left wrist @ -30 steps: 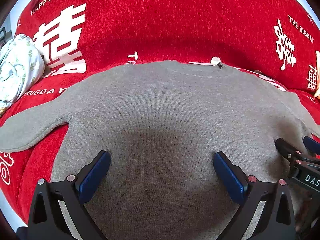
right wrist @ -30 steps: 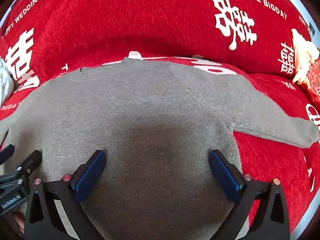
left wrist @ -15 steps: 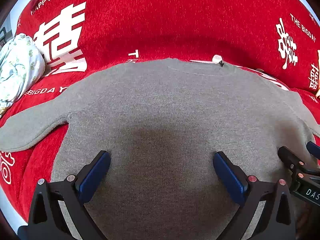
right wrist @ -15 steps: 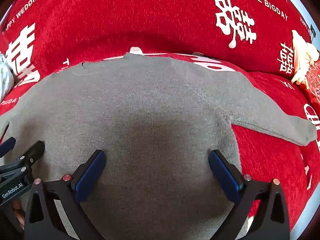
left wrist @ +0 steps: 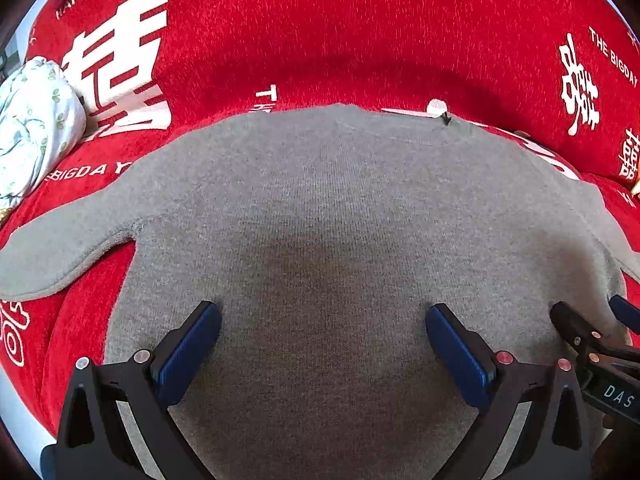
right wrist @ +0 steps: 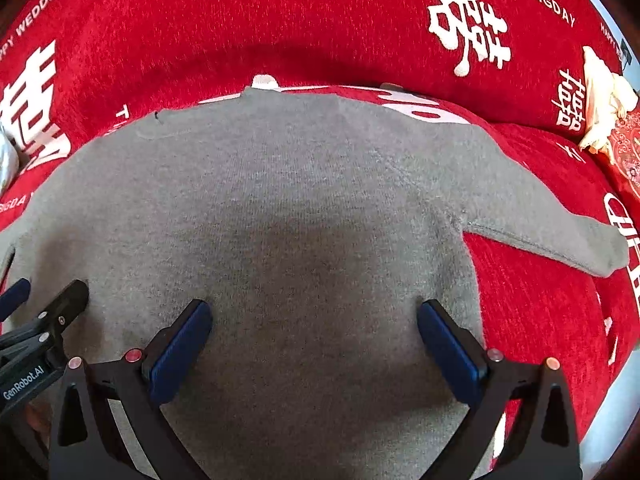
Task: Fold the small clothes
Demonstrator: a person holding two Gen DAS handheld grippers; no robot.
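While the small grey knitted sweater (left wrist: 320, 220) lies flat, sleeves spread, on the red plush cover with white lettering (left wrist: 320, 32), the left gripper (left wrist: 322, 340) hovers over its lower body, jaws wide apart and empty; right wrist view: right gripper (right wrist: 314, 336) likewise agape above the sweater's lower right.

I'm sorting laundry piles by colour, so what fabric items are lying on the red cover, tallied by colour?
Grey: 1, the sweater
White with green print: 1, the bundled cloth
Cream: 1, the crumpled cloth
Total: 3
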